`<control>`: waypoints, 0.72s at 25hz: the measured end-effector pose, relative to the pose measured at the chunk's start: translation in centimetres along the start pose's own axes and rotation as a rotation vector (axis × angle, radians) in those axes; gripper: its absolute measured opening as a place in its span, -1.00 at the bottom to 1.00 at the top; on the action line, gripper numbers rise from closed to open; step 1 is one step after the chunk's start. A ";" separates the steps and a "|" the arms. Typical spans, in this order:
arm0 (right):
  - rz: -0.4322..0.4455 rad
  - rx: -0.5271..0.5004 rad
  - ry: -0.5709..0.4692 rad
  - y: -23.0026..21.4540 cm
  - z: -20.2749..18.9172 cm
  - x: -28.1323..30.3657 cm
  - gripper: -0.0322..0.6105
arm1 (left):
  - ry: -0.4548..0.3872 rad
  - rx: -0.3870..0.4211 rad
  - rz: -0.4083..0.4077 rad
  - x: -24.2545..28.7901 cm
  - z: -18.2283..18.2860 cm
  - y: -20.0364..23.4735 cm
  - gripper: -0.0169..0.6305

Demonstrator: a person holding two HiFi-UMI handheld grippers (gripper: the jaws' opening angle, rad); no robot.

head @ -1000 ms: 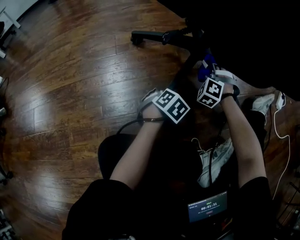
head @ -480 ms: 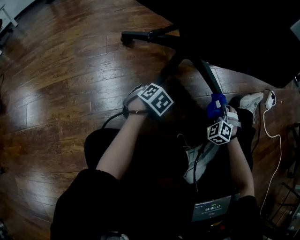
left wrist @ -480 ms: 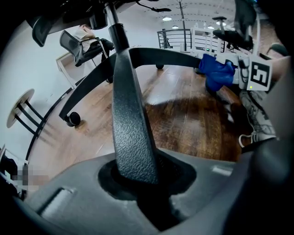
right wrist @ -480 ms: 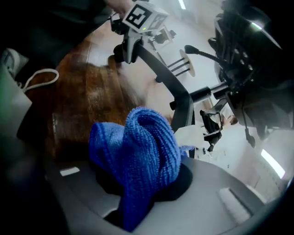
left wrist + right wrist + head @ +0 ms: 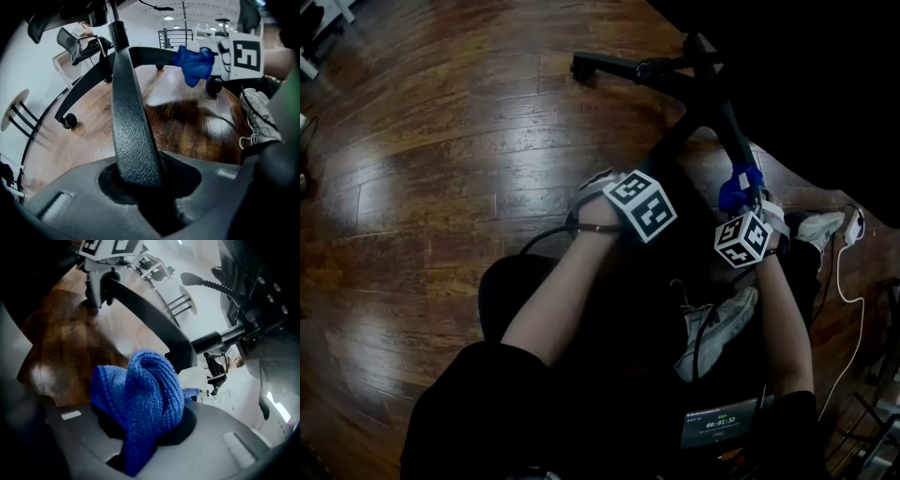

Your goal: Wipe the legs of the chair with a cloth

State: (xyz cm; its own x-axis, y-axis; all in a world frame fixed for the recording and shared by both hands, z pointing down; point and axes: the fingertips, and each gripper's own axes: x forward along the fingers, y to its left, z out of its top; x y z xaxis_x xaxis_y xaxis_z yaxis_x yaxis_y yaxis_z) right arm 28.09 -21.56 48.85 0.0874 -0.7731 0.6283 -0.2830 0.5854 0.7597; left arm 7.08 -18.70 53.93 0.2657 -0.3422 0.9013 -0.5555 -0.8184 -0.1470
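Since a second ago the right tool [image 5: 143, 441] has slid the blue cloth [image 5: 738, 186] along the chair leg [image 5: 722, 108], away from the middle of the chair and closer to the person. The left tool [image 5: 140, 187] has stayed where it was, on the other leg [image 5: 133, 126].

The right tool is clamped on the cloth. The cloth sticks up out of its jaws in a fat bunch. The cloth sits on the chair leg, far out from the middle post and close to a wheel [image 5: 213, 86].

The left tool's jaws have just been opening a little. The other leg lies between them, but dark gaps show beside it, so I think the leg is not pinched, only cradled.

The step now looks like rubbing this one leg clean. To do it well, I think the cloth should press flat on the leg and go all the way from the middle to the wheel. The sides need a rub too, so the tool may have to tip a bit. The chair has wheels and the wooden floor [image 5: 441, 141] is shiny, so the chair could roll away. The left tool should hold its leg tight again first. The bunch of cloth should stay pinched hard, or it may slip out.
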 end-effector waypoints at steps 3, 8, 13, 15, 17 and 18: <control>-0.057 -0.028 -0.016 -3.6 4.6 2.6 -0.62 | -0.014 0.006 -0.010 -0.2 0.5 0.0 -0.60; -0.079 -0.074 -0.023 -6.8 9.6 5.1 -0.62 | -0.026 0.005 -0.017 -0.3 0.4 0.0 -0.59; -0.068 -0.117 -0.018 -5.2 7.8 3.9 -0.61 | -0.040 0.005 -0.009 -0.2 0.3 0.4 -0.59; -0.062 -0.124 -0.015 -3.6 5.8 2.8 -0.61 | -0.044 0.006 -0.002 -0.1 0.3 0.5 -0.59; -0.051 -0.138 -0.011 -1.7 3.4 1.6 -0.61 | -0.046 0.002 0.008 0.0 0.2 0.6 -0.59; -0.042 -0.141 -0.010 -0.7 2.1 0.9 -0.61 | -0.047 0.000 0.013 0.1 0.2 0.7 -0.59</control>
State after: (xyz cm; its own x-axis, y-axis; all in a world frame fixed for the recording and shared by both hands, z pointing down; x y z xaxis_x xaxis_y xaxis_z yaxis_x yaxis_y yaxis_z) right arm 26.35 -23.17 48.50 0.0867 -0.7993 0.5946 -0.1426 0.5808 0.8015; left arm 6.88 -19.36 53.82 0.2951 -0.3746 0.8790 -0.5595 -0.8135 -0.1588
